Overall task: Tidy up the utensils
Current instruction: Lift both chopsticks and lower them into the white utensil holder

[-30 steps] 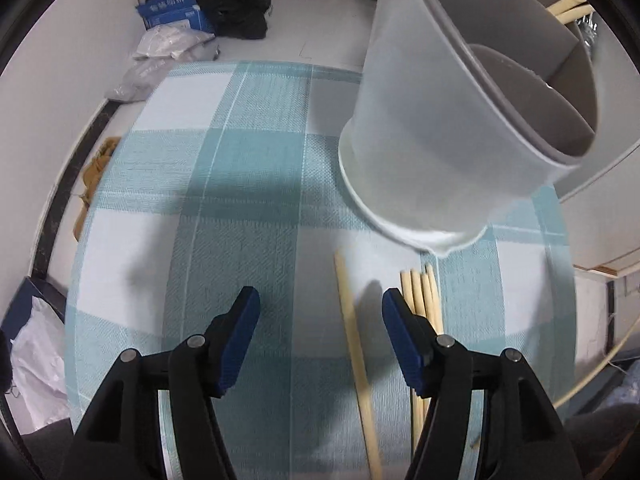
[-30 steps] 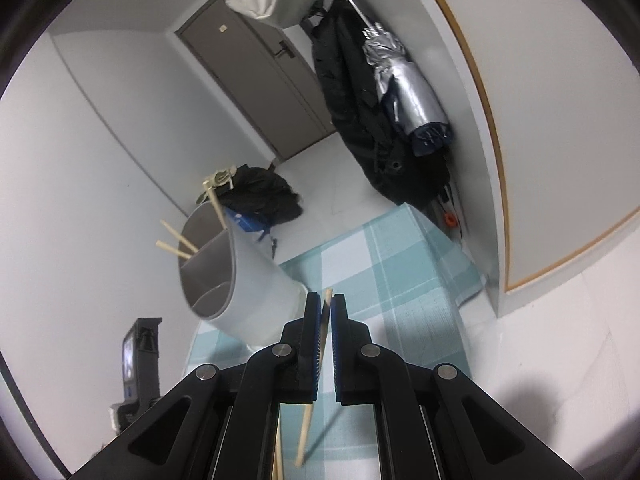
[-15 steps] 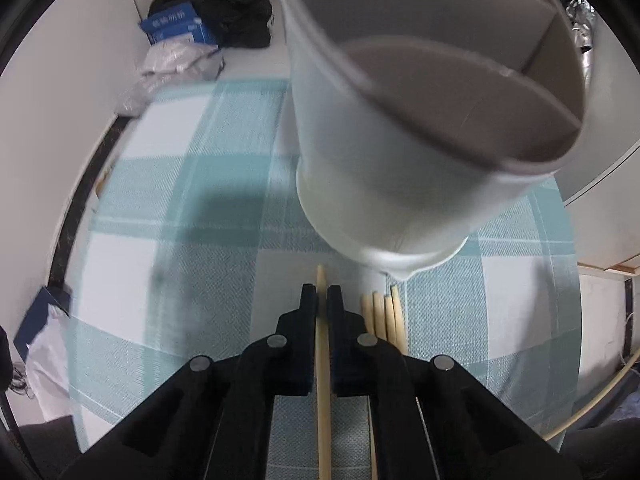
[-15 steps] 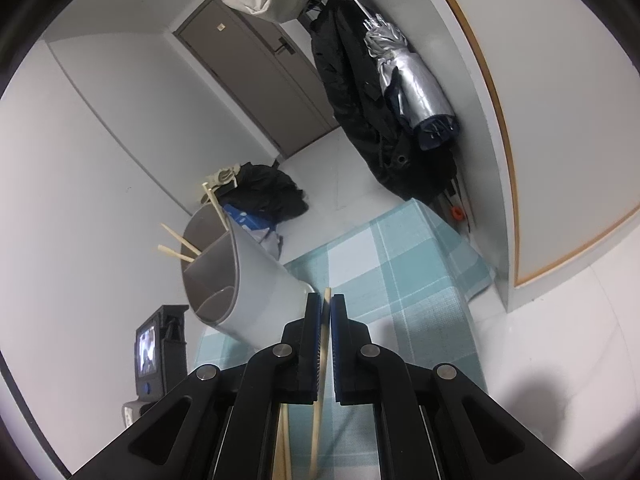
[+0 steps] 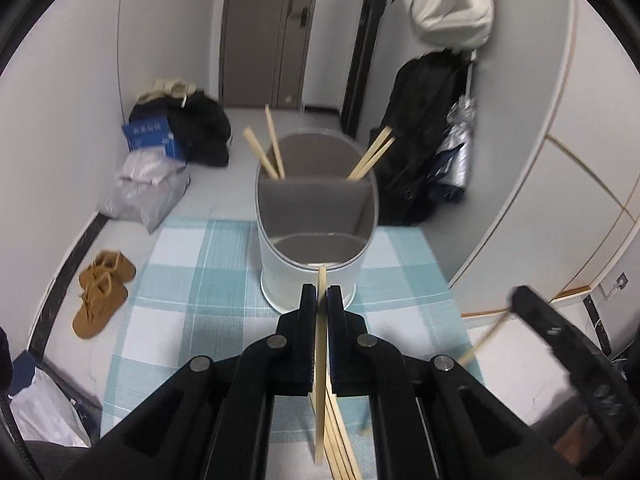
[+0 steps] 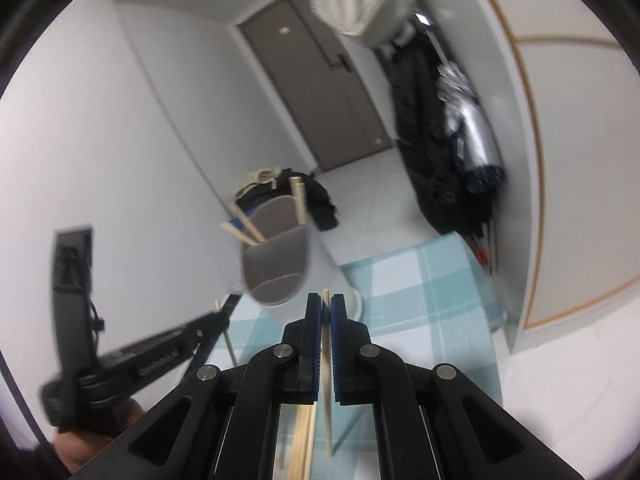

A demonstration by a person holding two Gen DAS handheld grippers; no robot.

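Both grippers are carrying: my left gripper [image 5: 321,296] is clamping one chopstick [image 5: 320,364], my right gripper [image 6: 325,304] another chopstick [image 6: 327,360], jaws narrow on each. The divided holder [image 5: 316,216] is standing upright on the checked table [image 5: 180,280], four sticks already leaning in its far compartment. Loose chopsticks [image 5: 340,440] are lying below, still to go. Near compartments are looking open; table edge is near on the right.

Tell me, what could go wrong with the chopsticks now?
The left claw pinches its chopstick only between thin tips, so it might swivel or slip. The right claw brings another chopstick near, so they could bump. The holder is tall and light-looking; a poke at its rim might tip it.
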